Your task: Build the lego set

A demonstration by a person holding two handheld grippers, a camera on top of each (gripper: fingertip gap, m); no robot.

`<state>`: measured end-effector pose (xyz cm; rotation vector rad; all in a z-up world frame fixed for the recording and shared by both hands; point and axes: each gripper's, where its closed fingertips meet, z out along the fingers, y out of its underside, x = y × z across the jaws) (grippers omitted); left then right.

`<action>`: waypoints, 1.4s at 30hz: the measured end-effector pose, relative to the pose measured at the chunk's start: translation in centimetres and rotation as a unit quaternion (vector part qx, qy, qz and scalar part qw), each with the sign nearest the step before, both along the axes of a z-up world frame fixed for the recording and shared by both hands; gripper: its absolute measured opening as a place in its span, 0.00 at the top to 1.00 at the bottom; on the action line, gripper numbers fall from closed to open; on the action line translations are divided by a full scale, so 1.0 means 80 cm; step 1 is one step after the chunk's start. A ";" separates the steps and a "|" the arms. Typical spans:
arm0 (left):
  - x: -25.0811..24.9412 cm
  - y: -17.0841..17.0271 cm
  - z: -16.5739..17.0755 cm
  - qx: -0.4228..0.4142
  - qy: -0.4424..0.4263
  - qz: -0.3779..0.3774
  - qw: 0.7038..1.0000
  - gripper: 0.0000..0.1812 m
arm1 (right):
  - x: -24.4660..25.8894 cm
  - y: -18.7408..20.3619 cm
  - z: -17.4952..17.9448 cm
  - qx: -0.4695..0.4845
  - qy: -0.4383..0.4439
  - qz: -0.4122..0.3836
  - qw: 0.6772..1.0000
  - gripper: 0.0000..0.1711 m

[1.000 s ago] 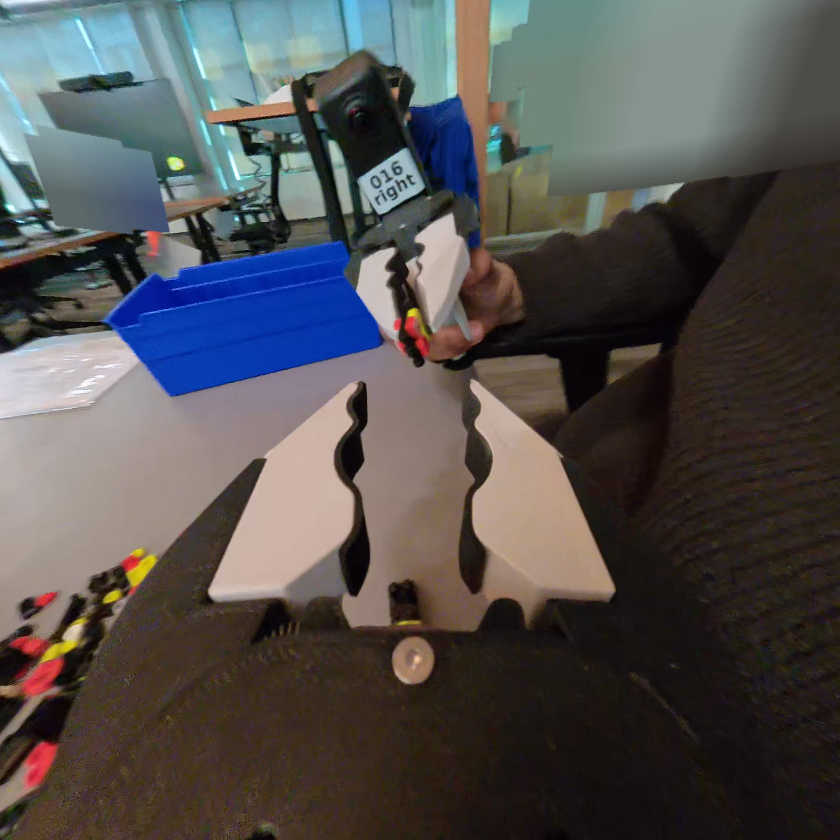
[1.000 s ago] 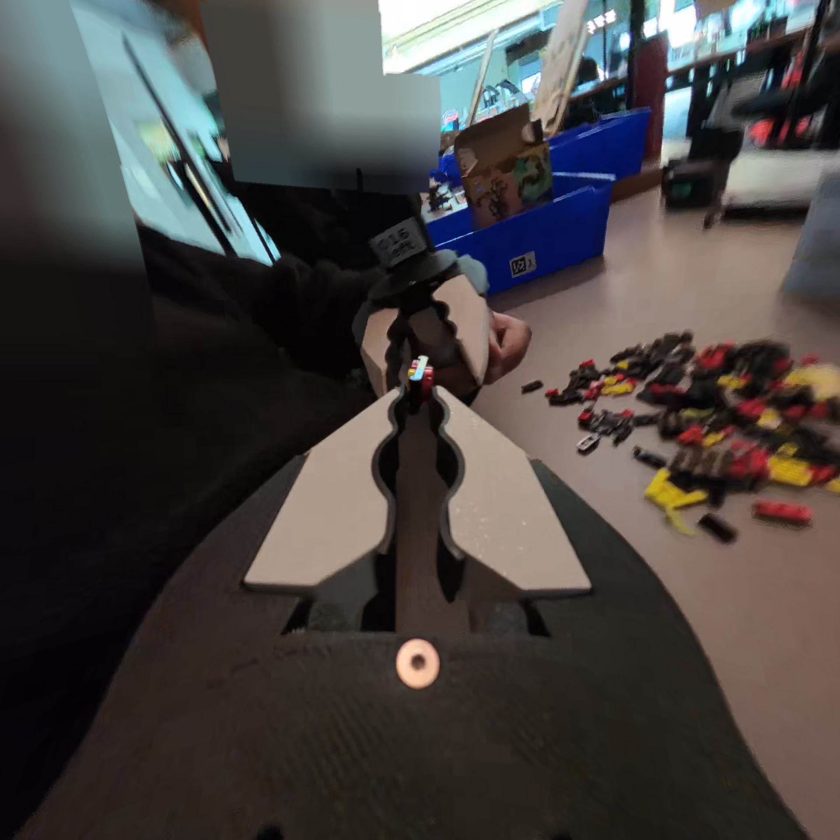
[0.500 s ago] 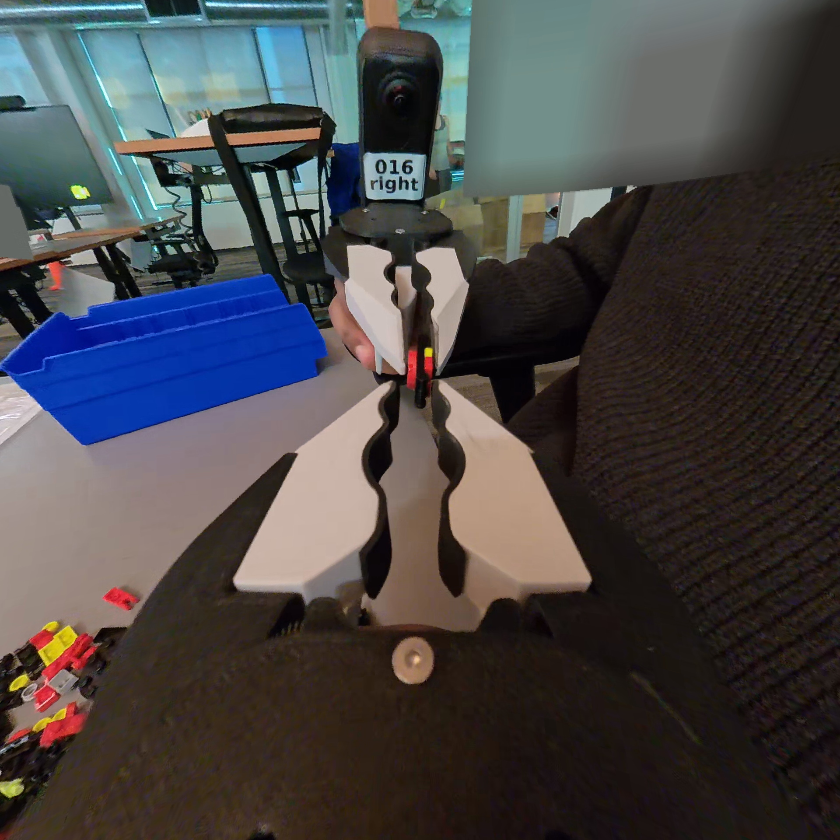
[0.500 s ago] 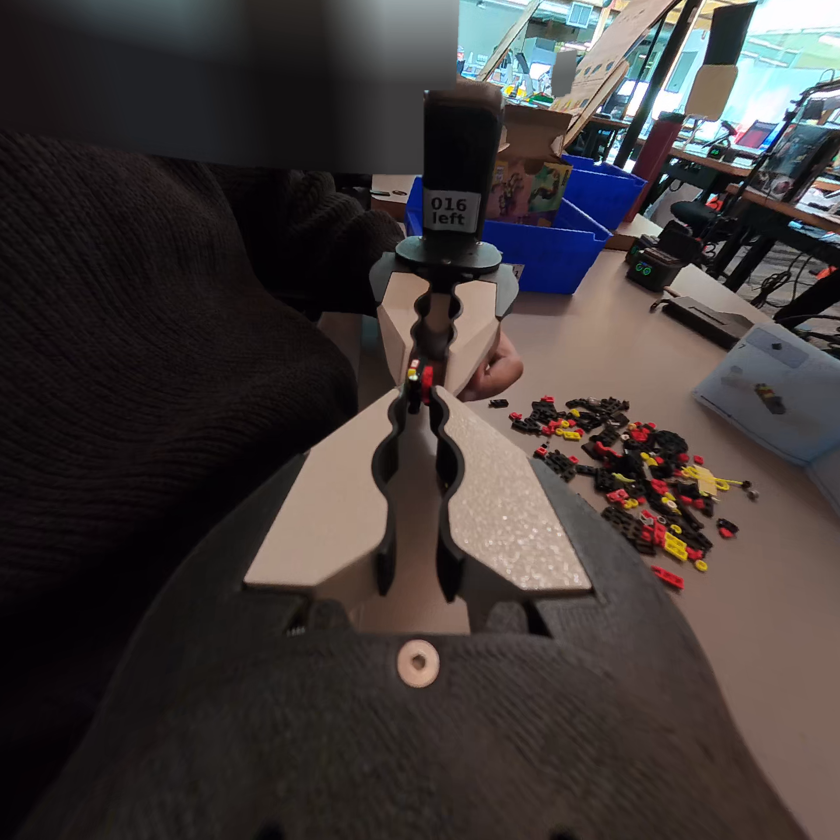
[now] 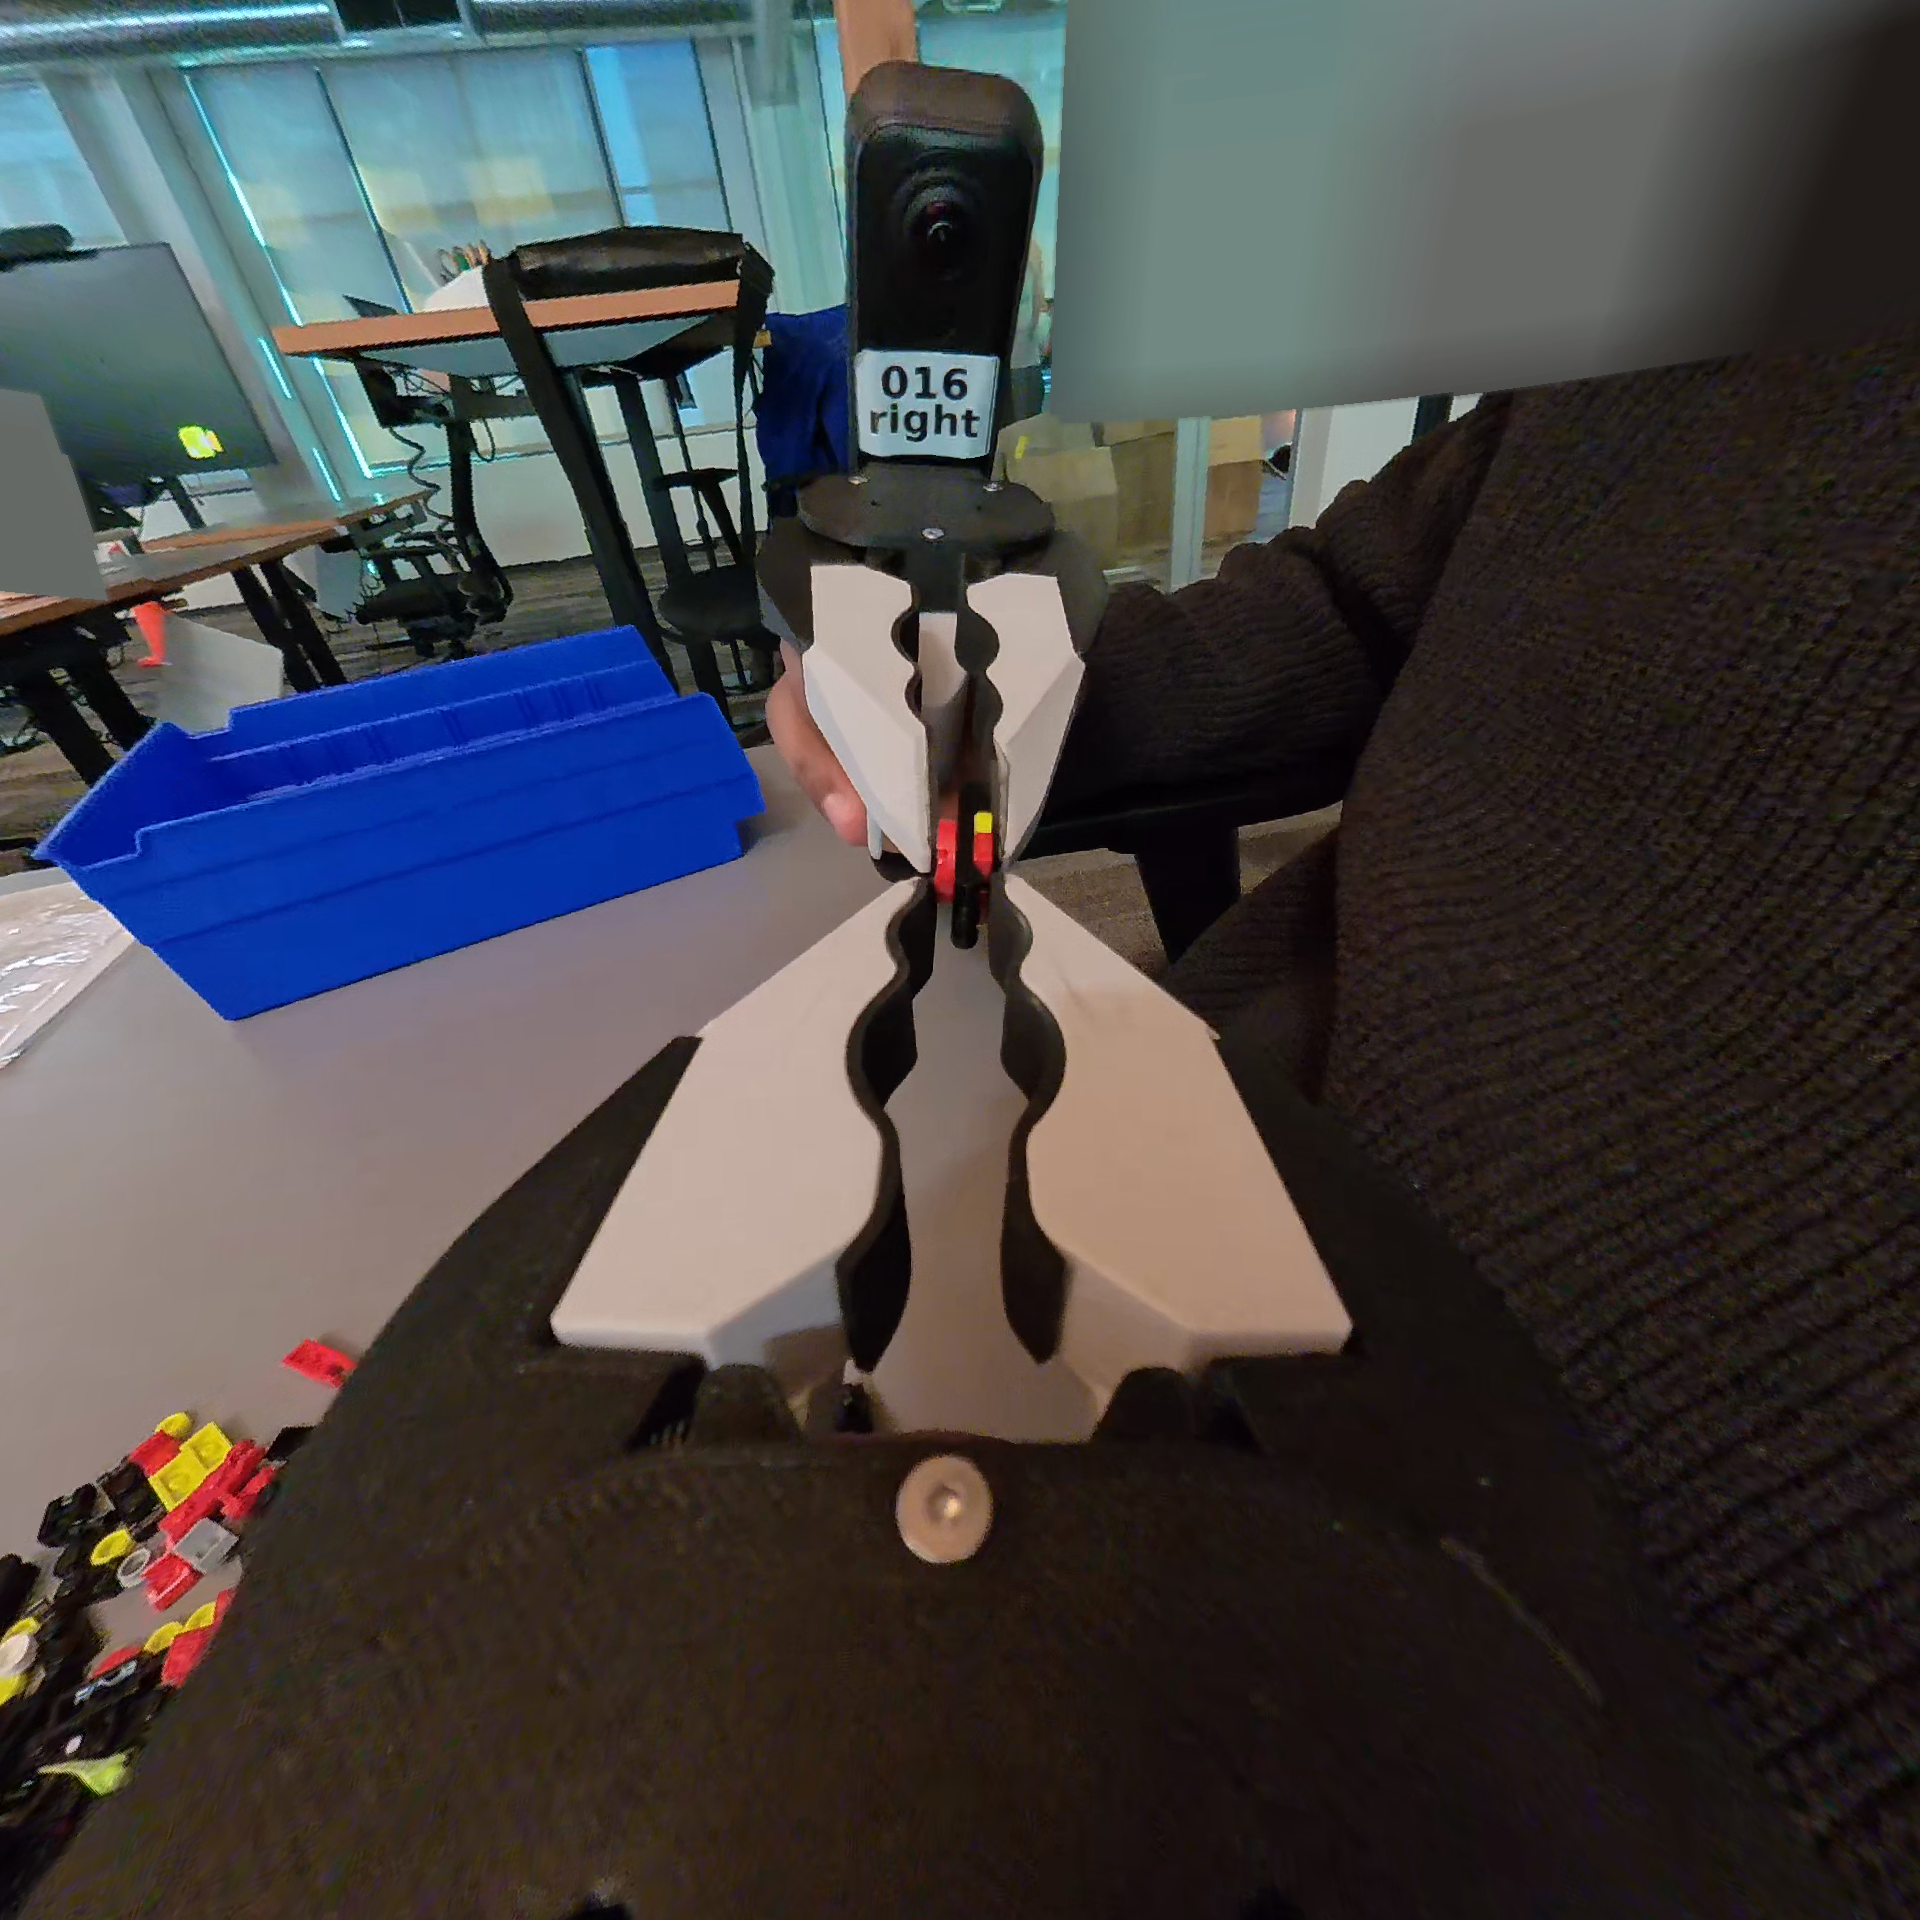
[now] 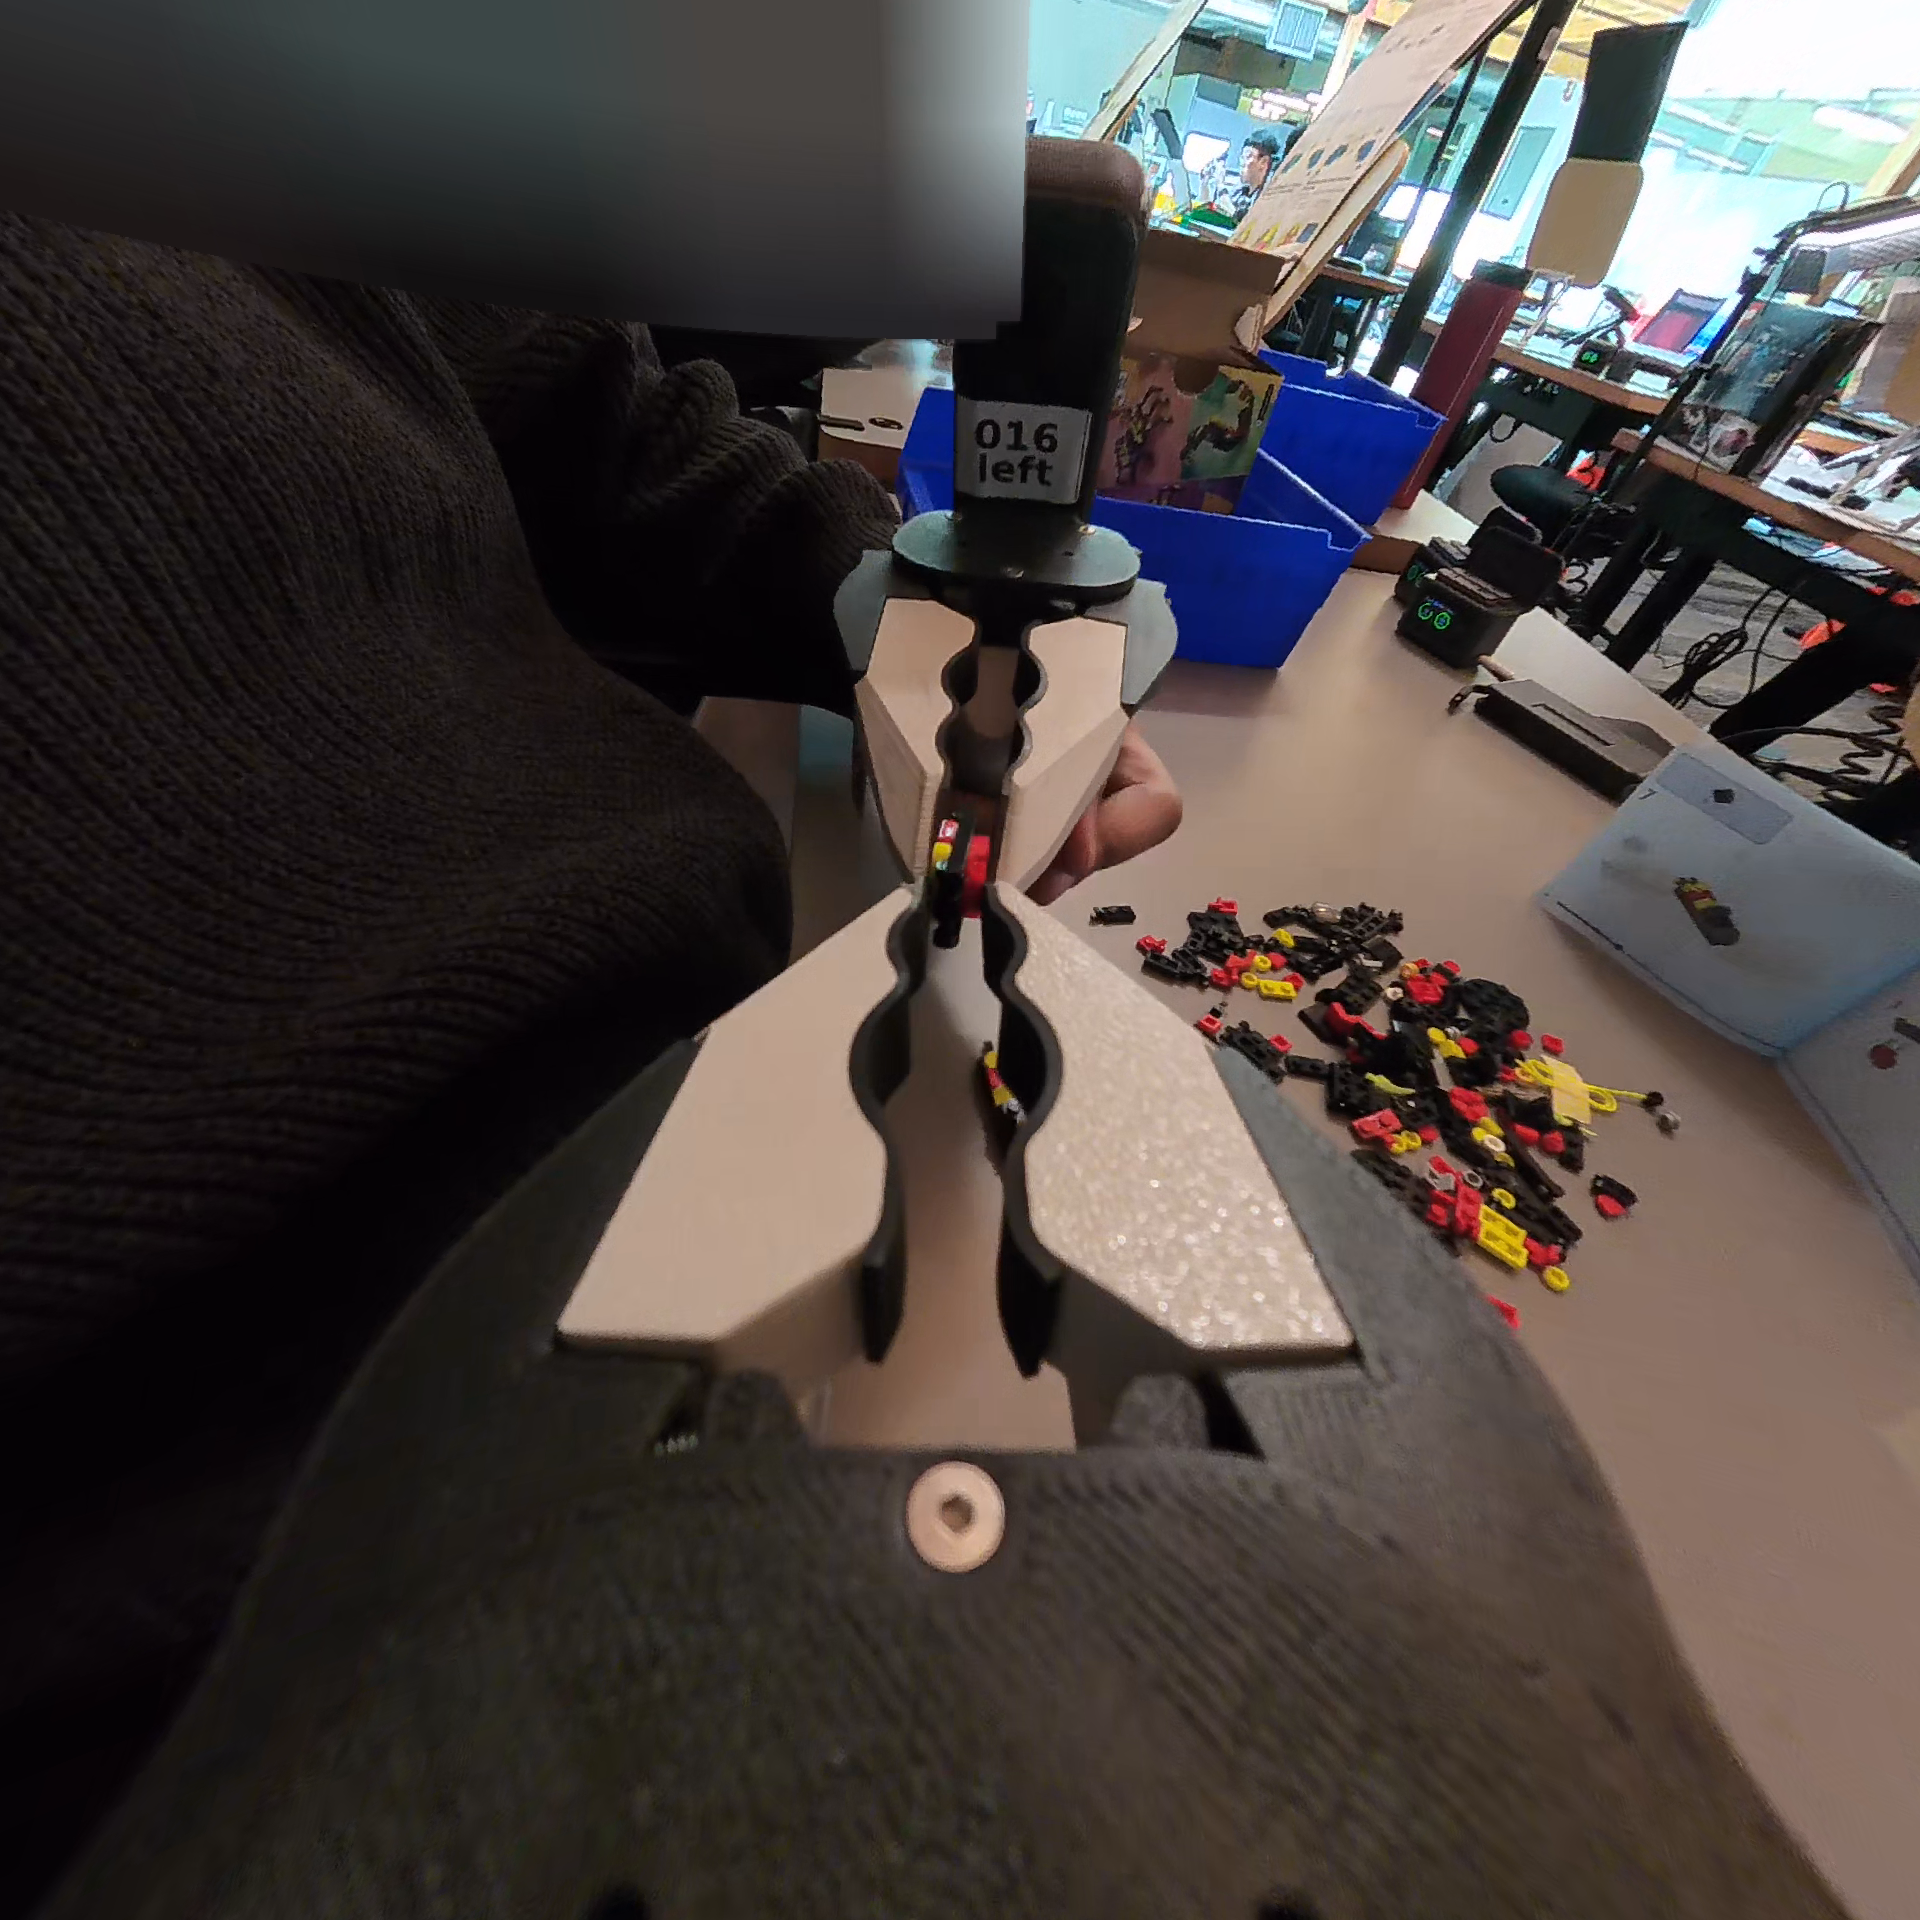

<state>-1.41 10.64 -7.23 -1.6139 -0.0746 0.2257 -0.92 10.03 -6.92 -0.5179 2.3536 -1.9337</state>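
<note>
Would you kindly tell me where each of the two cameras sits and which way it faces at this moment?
Left wrist view: mounted on the left tongs, looking along their fingers at the right tongs, which face it; a blue bin and grey table lie to the left, a dark sleeve to the right.
Right wrist view: mounted on the right tongs, facing the left tongs, with loose lego pieces on the table to the right.
Shared: both show the small lego assembly where the tips meet.
</note>
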 end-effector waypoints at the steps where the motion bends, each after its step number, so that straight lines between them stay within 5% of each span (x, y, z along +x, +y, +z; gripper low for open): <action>1: 0.000 0.000 0.000 0.000 0.000 0.001 1.000 0.96 | -0.001 0.000 0.000 0.000 -0.004 0.000 1.000 0.95; 8: -0.006 0.001 -0.005 -0.006 0.036 0.030 0.999 0.89 | -0.011 0.000 0.004 0.004 -0.101 0.009 0.995 0.95; 16: -0.019 -0.008 0.003 0.012 0.041 0.061 0.997 0.92 | -0.029 -0.002 0.016 -0.009 -0.241 0.018 0.970 0.96; 30: -0.033 -0.011 0.000 -0.035 0.155 0.134 0.978 0.89 | -0.045 -0.014 -0.001 0.038 -0.473 0.019 0.880 0.95; 42: -0.040 -0.013 -0.006 -0.047 0.160 0.145 0.975 0.92 | -0.050 -0.015 -0.008 0.051 -0.515 0.020 0.856 0.95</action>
